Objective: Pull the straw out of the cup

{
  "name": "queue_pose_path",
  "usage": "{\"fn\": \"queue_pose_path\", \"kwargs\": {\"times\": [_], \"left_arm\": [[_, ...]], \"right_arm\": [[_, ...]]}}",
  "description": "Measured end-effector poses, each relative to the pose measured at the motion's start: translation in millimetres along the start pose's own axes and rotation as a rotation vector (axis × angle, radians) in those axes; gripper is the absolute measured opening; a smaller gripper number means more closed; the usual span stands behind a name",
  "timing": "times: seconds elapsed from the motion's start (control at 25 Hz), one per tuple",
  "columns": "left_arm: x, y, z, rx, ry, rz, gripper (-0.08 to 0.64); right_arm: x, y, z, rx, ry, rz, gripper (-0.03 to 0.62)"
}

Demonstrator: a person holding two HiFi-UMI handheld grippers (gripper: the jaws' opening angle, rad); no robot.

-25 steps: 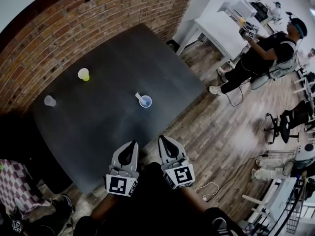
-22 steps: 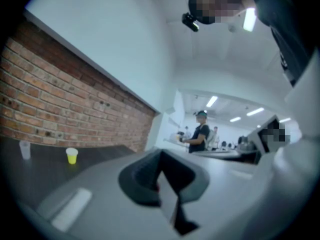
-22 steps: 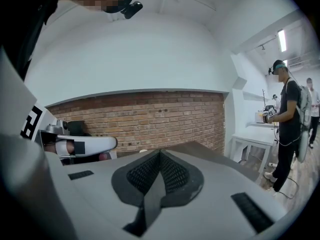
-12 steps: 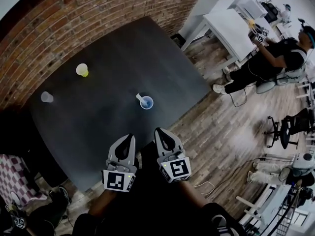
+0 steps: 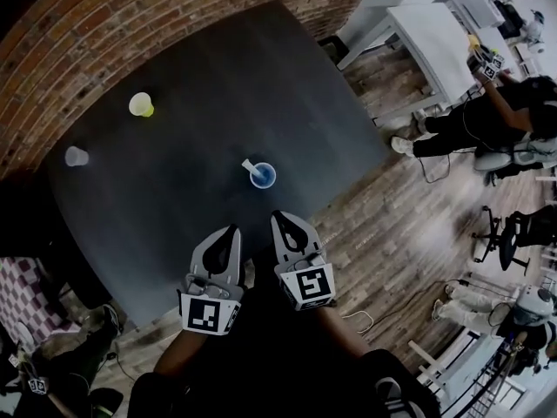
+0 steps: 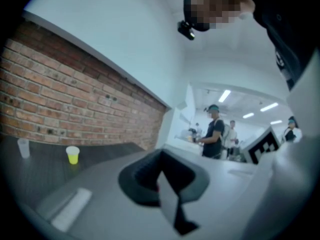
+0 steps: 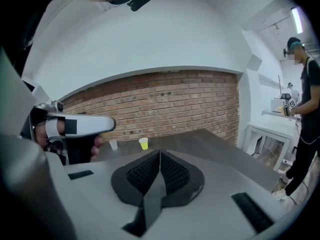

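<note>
A blue cup (image 5: 263, 176) with a white straw (image 5: 251, 166) leaning out to its upper left stands on the dark table (image 5: 200, 85), near the front edge. Both grippers hang side by side at that front edge, below the cup and apart from it. My left gripper (image 5: 226, 239) is shut with nothing in it. My right gripper (image 5: 284, 226) is shut and empty too. In the left gripper view the left gripper (image 6: 160, 159) has its jaws pressed together, and the right gripper (image 7: 160, 156) looks the same in its own view. Neither gripper view shows the blue cup.
A yellow cup (image 5: 141, 104) and a clear cup (image 5: 76, 156) stand far left on the table, the yellow cup (image 7: 144, 143) also showing by the brick wall (image 5: 130, 16). A person (image 5: 496, 103) stands at a white table (image 5: 435, 42) to the right.
The head view has shifted, so the table and cups sit a little higher in frame. Both grippers have edged slightly forward toward the table edge, still shut.
</note>
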State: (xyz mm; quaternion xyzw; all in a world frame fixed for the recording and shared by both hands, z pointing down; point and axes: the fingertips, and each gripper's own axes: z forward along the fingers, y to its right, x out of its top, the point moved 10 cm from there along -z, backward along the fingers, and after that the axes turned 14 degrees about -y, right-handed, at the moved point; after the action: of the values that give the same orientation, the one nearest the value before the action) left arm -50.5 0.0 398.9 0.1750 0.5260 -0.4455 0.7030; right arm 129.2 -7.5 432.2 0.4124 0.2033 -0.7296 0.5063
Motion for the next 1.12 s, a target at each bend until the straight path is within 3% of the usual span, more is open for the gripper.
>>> {"fn": "queue_pose_path", "kwargs": {"times": [0.24,1.12], "left_arm": [[-7.3,-5.8,15.8,0.030,-0.028,-0.055,0.002],[-24.8,-35.5,60.9,0.053,-0.091,-0.113,0.002]], "right_arm": [[-6.8,14.7,22.9,0.016,-0.057,0.000,0.006],[-22.4,37.4,107.1,0.073,-0.229,-0.041,0.008]]}}
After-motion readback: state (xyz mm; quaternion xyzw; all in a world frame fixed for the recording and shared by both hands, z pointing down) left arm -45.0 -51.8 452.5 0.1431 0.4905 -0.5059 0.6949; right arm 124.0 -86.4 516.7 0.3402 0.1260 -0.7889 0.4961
